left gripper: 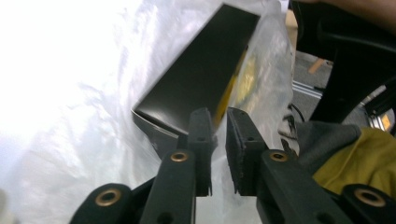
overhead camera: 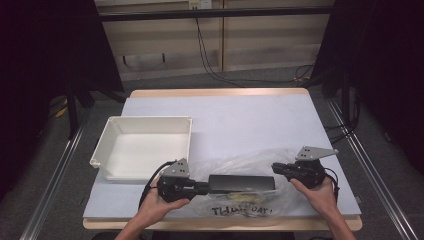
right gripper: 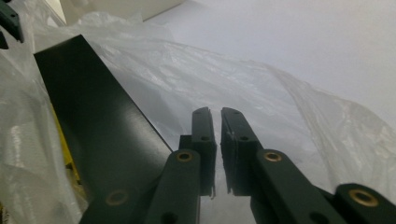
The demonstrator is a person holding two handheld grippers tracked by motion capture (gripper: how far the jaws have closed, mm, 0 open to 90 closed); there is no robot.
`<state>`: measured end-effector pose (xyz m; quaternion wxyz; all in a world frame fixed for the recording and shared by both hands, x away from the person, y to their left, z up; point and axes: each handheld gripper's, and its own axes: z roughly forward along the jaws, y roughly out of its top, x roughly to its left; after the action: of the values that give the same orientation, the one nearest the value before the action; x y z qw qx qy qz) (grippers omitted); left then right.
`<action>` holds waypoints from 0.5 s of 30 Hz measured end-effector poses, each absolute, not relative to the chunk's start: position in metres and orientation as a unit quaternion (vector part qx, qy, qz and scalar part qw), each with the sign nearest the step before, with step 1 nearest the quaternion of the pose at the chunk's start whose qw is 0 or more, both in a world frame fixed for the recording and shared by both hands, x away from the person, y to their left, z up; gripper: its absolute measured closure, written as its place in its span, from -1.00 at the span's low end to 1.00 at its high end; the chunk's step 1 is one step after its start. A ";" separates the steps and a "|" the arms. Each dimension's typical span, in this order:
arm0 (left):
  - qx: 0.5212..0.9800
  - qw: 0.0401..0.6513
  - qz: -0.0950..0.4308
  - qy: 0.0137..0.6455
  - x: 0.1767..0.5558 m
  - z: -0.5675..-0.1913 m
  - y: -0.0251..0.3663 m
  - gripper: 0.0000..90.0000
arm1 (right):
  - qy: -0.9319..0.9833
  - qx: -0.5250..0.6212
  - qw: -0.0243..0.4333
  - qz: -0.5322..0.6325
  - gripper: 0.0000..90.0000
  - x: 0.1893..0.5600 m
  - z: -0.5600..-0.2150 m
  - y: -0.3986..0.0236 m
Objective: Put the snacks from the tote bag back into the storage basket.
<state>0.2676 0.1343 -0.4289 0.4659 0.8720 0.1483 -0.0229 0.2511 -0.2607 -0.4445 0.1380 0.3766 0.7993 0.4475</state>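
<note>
Lab recording bay: a table (overhead camera: 220, 112) topped with a pale board, black curtains (overhead camera: 47, 55) on both sides of it (cables (overhead camera: 210, 60) trailing behind it), metal rails (overhead camera: 55, 175) alongside.

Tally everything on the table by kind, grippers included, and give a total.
Grippers: 2, left gripper and right gripper
White tray: 1
Clear plastic bag: 1
Black box: 1
Total: 5

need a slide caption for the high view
Two hand-held grippers, left gripper and right gripper, flank a flat black box in a clear plastic bag beside a white tray.
</note>
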 end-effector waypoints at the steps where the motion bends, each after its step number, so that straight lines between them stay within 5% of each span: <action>1: 0.870 0.470 -0.023 0.149 0.269 -0.427 0.135 0.73 | 0.797 0.376 0.139 0.452 0.81 0.250 -0.444 -0.262; 15: 0.879 0.454 -0.009 0.146 0.291 -0.416 0.123 0.24 | 0.775 0.385 0.158 0.475 0.59 0.217 -0.441 -0.267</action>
<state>0.2911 0.1229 -0.4160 0.4543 0.8787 0.1465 -0.0094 0.2167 -0.2669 -0.4405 0.1578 0.3848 0.7753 0.4753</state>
